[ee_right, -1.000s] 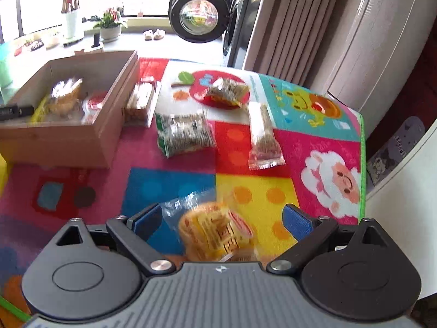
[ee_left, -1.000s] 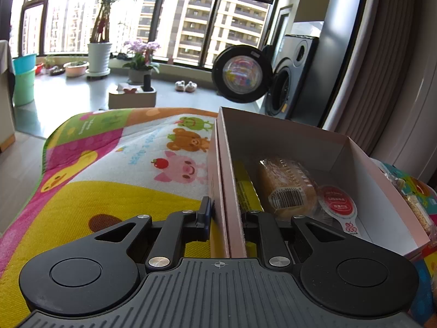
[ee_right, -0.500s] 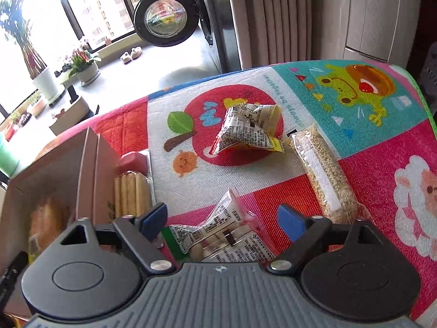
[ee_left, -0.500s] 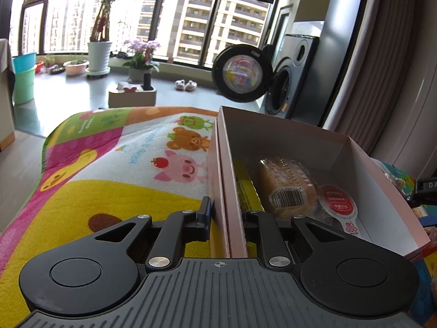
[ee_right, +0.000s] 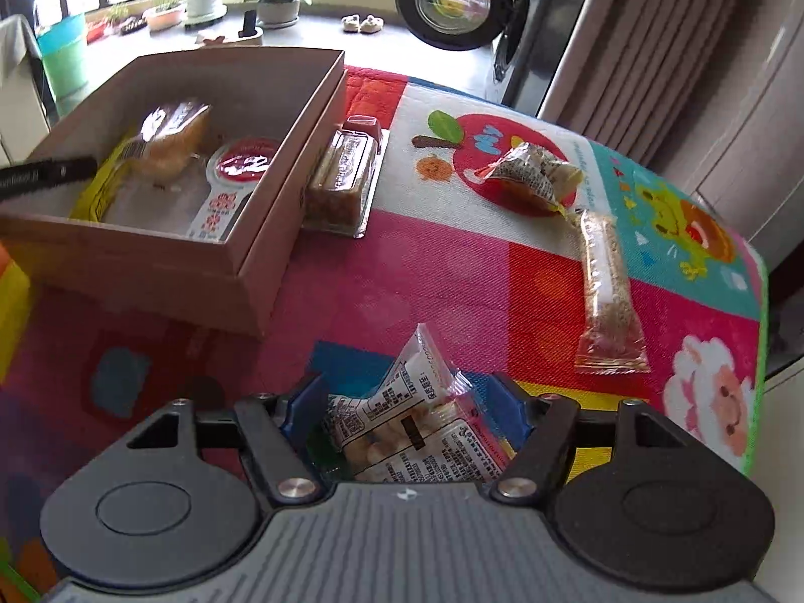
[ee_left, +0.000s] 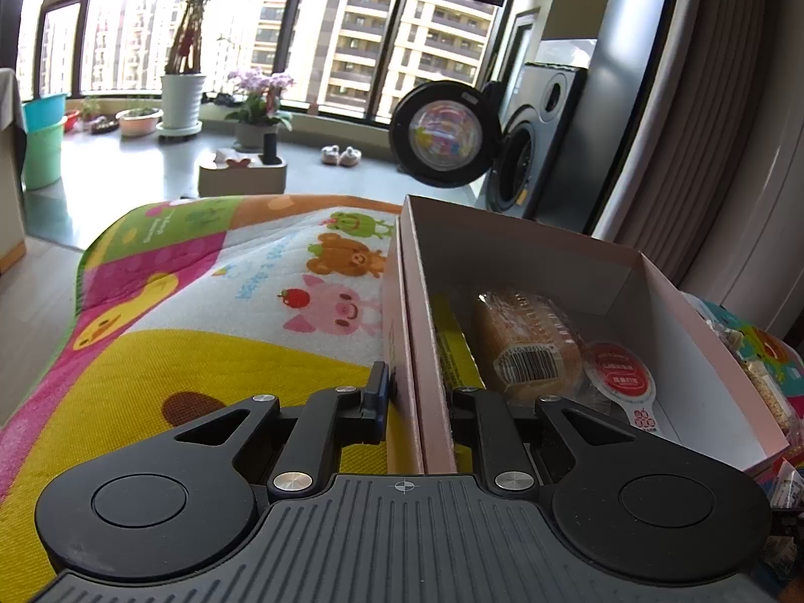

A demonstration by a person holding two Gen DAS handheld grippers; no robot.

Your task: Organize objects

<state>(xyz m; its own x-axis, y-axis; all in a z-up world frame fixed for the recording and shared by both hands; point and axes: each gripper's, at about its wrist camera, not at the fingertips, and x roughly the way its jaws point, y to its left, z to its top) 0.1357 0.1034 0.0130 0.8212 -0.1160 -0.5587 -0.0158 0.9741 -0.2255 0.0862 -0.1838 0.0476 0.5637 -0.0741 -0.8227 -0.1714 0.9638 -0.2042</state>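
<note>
My left gripper (ee_left: pixel 417 402) is shut on the near wall of the pink cardboard box (ee_left: pixel 424 346), one finger outside and one inside. In the box lie a wrapped bread loaf (ee_left: pixel 527 346), a yellow packet (ee_left: pixel 452 352) and a red-lidded cup (ee_left: pixel 620 374). My right gripper (ee_right: pixel 402 412) is shut on a white and green cracker packet (ee_right: pixel 407 422), held between its blue pads (ee_right: pixel 296 412) above the mat. From this side the box (ee_right: pixel 281 201) stands to the upper left, with the left gripper's finger (ee_right: pixel 45 173) reaching over its wall.
On the colourful mat (ee_right: pixel 427 271) lie a clear biscuit tray (ee_right: pixel 341 181) against the box's right side, a crumpled print packet (ee_right: pixel 532 176) on the apple picture and a long sesame bar (ee_right: pixel 605 291). The mat's right edge (ee_right: pixel 759 352) drops off. A washing machine (ee_left: pixel 522 166) stands behind.
The right gripper's fingers have narrowed onto the cracker packet and lifted it, and its view has swung left to take in the box. The left gripper has stayed clamped on the box wall.
</note>
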